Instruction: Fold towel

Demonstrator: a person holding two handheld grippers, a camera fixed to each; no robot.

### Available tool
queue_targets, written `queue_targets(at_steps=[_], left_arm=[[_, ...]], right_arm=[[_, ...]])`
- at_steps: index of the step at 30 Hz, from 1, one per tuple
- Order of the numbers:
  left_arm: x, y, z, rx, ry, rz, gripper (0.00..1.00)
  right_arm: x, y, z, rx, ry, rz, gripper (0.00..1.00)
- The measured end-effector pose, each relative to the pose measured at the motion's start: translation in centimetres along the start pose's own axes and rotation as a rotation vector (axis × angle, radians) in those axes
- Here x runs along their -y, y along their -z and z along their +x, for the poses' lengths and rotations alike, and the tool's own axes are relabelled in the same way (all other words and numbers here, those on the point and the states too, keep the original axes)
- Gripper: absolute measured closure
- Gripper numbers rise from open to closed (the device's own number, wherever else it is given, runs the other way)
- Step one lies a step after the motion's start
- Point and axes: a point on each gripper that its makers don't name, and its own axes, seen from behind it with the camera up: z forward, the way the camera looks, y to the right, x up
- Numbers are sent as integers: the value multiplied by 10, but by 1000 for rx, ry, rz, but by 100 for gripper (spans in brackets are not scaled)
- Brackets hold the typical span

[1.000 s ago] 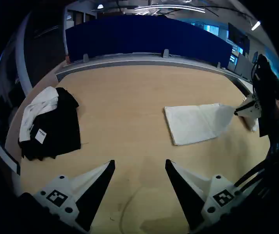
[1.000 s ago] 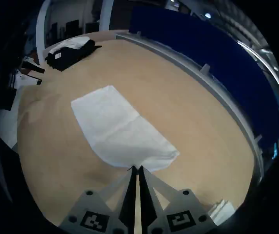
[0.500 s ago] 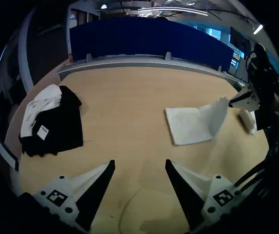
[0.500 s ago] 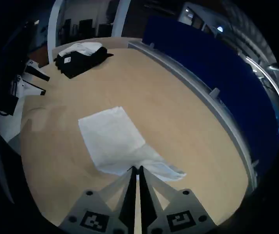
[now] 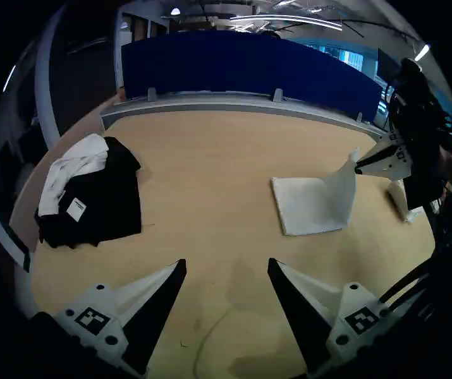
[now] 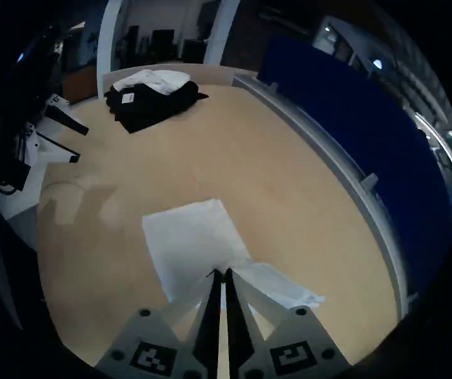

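At the left of the left gripper view a pile of black and white clothes (image 5: 90,196) lies straight on the bench (image 5: 226,145), in no box or basket; at the bottom centre your left hand-held gripper (image 5: 226,264) hovers over bare wood with its fingers spread wide, holding nothing; right of centre the towel (image 5: 308,205) lies partly flat, its right-hand end raised off the bench; near the right edge your right hand-held gripper (image 5: 361,167) has its fingers pressed together on that raised end, pinching it, as the bottom centre of the right gripper view confirms; at the lower right a small white cloth (image 5: 404,201) rests on the bench, apart from the towel. You are, I judge, mid-fold; one end is lifted to go over the flat half. The next move calls for drawing that end across, low and level, and lining up the edges before you let go; your free gripper could pin the flat half against dragging.
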Motion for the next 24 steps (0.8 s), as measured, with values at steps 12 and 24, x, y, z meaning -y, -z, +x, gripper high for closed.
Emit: queue_targets(at_steps=[12, 24], left_arm=[[1, 9, -10, -8, 49, 16, 4], [6, 10, -13, -5, 60, 24, 4]], right_arm=[[63, -64, 29, -13, 28, 115, 96], [95, -100, 16, 6, -47, 189, 94]])
